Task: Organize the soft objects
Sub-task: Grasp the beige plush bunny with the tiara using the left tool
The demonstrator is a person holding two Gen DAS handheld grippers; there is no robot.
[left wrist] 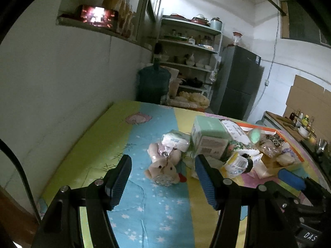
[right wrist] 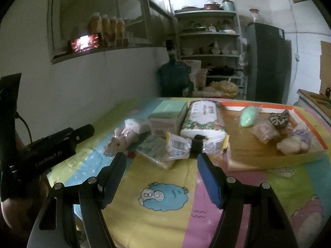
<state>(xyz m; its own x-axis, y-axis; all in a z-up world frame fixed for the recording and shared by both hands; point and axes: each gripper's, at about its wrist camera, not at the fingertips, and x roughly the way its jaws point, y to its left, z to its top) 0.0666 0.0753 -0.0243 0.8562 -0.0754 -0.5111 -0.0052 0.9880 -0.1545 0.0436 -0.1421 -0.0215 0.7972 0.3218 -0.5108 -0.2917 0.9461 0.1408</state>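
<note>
A wrapped plush bear (left wrist: 163,166) (right wrist: 122,142) lies on the patterned sheet, just ahead of my open left gripper (left wrist: 163,165), nothing between its fingers. Behind it sit a small tissue pack (left wrist: 175,141), a mint-green box (left wrist: 209,138) (right wrist: 168,116) and a large floral tissue pack (right wrist: 203,119). A yellow-white packet (right wrist: 178,146) (left wrist: 235,164) with a black clip lies ahead of my open right gripper (right wrist: 160,161), which holds nothing. An orange-rimmed cardboard tray (right wrist: 310,124) (left wrist: 298,155) at right holds a green sponge (right wrist: 249,115) and several soft items.
The bed's sheet (right wrist: 165,223) lies against a white wall (left wrist: 62,86) on the left. Beyond the far edge stand a water jug (left wrist: 153,82), shelves (right wrist: 209,41) and a dark fridge (right wrist: 269,62). The left gripper's body (right wrist: 51,148) shows at the left of the right wrist view.
</note>
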